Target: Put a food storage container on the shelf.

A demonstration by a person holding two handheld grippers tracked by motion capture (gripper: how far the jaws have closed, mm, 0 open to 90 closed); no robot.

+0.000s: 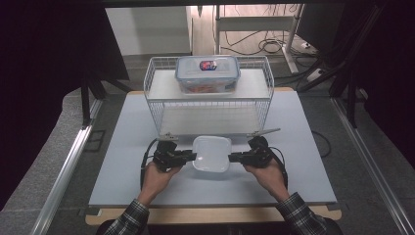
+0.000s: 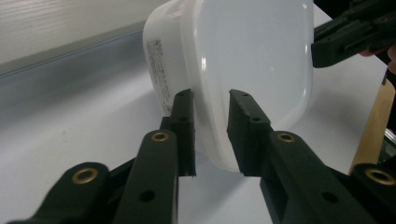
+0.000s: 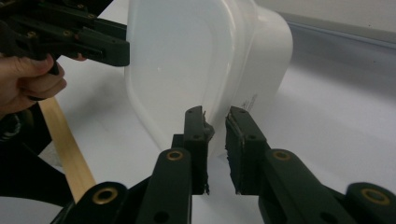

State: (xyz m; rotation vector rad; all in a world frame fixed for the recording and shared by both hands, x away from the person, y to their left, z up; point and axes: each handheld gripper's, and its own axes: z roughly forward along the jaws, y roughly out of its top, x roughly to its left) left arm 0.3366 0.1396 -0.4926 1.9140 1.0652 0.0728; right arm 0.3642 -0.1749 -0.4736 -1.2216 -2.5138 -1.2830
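Left gripper [image 2: 210, 126]: jaws clamped on the rim of the white rounded-square plastic container [image 2: 243, 60]. Right gripper [image 3: 215, 140]: jaws likewise pinched on the opposite rim. Container sits between both grippers on the pale blue table top [image 1: 122, 161], just in front of the white wire rack [image 1: 210, 115] carrying a clear lidded food box [image 1: 207, 73]. Risk: both grips are shallow edge pinches; uneven lifting or pulling apart could flex the thin wall, so the rim slips free and the container drops or tilts.
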